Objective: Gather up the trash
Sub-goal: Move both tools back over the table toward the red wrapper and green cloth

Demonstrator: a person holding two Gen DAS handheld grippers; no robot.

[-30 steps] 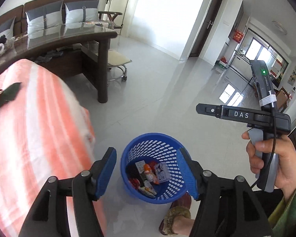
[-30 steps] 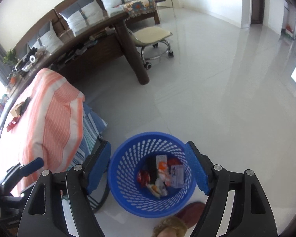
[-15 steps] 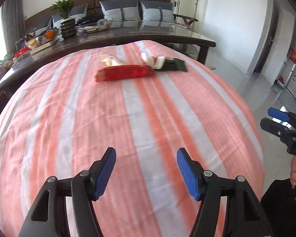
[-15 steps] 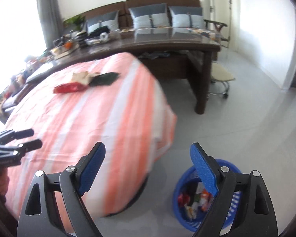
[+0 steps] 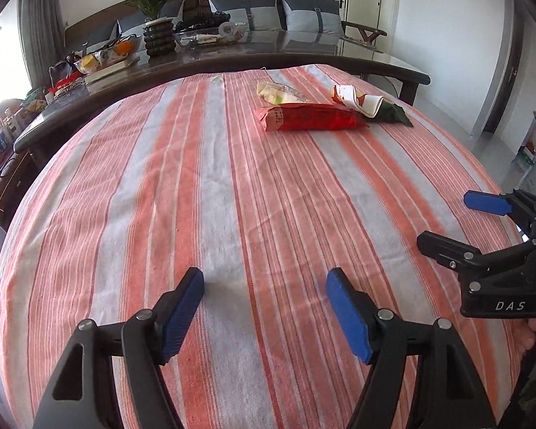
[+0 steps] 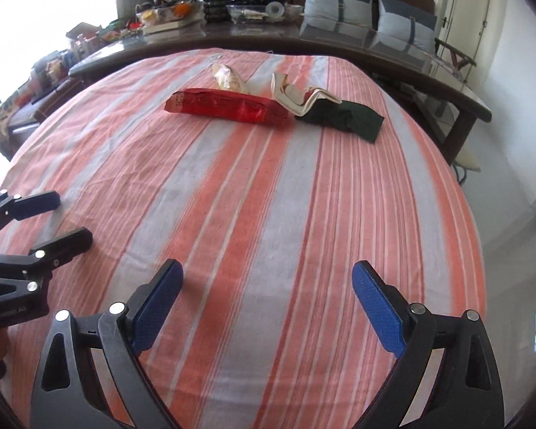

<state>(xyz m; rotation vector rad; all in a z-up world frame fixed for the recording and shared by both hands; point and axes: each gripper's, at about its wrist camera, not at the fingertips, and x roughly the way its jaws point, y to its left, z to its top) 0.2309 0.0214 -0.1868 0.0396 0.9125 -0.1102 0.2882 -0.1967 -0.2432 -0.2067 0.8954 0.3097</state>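
**A:** Which step is this, would you say?

**B:** The reach for the next piece, I think. Both claws hover over the near part of the striped tablecloth (image 5: pixel 232 186), and the trash lies at the far side: a red packet (image 5: pixel 309 117), a pale wrapper (image 5: pixel 280 93) just behind it, a white and red wrapper (image 5: pixel 355 97) and a dark green packet (image 5: pixel 391 114) to its right. All four lie close together, some touching.

**A:** And the bin?

**B:** Not in either view, so I can't place it.

**A:** What does the next move call for?

**B:** Going forward across the cloth and picking one piece without dragging its neighbours. The red packet is long and flat (likely slippery film), so I'd pinch it across its short width, from above.

**A:** How do the claws stand?

**B:** The left claw (image 5: pixel 264 296) is spread wide, nothing between its blue pads, touching nothing I can see. The right claw (image 6: pixel 268 293) is likewise wide apart and empty, above the cloth. From the left view the right claw (image 5: pixel 457 223) shows at the table's right edge, jaws parted.

**A:** Any risk?

**B:** The green packet lies partly under the white wrapper; lifting one may drag the other.
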